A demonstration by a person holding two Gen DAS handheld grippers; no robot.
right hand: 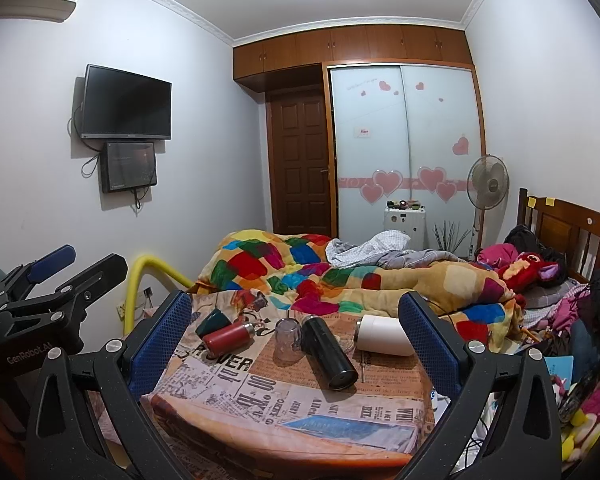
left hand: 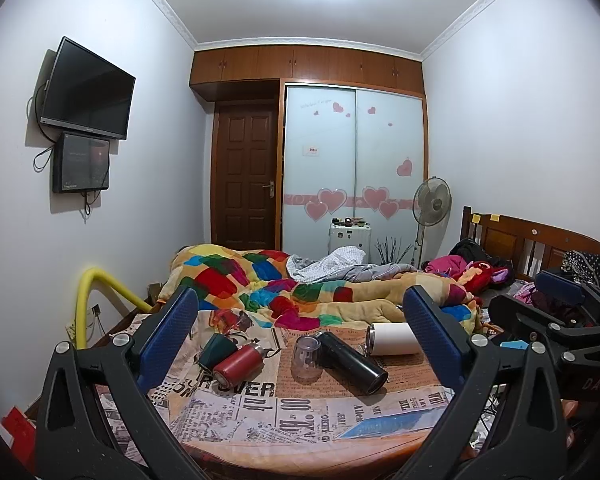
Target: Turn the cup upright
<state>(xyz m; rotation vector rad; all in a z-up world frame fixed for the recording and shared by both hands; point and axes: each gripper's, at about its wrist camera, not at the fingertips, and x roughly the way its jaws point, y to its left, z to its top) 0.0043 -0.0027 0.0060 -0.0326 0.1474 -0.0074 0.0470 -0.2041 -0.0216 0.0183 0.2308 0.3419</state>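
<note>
Cup (left hand: 306,356): clear plastic, standing mouth-down near the middle of the counter (left hand: 340,408), its wider rim against the newsprint-patterned cloth and its narrower base on top. See-through walls let the print show faintly behind it. In the right wrist view the same cup (right hand: 287,334) sits just left of a black flask (right hand: 330,354) lying on its side; the two appear to touch, or nearly so. Left of the cup lie a red flask (left hand: 238,366) and a dark green cup (left hand: 217,350), also tipped over. A white tumbler (left hand: 392,338) lies on its side to the right. Left claw (left hand: 300,344): jaws spread wide, gripping nothing, framing the group from short of the counter. Right claw (right hand: 296,344): likewise spread wide and empty. A patchwork quilt (left hand: 260,280) covers the bed behind.
</note>
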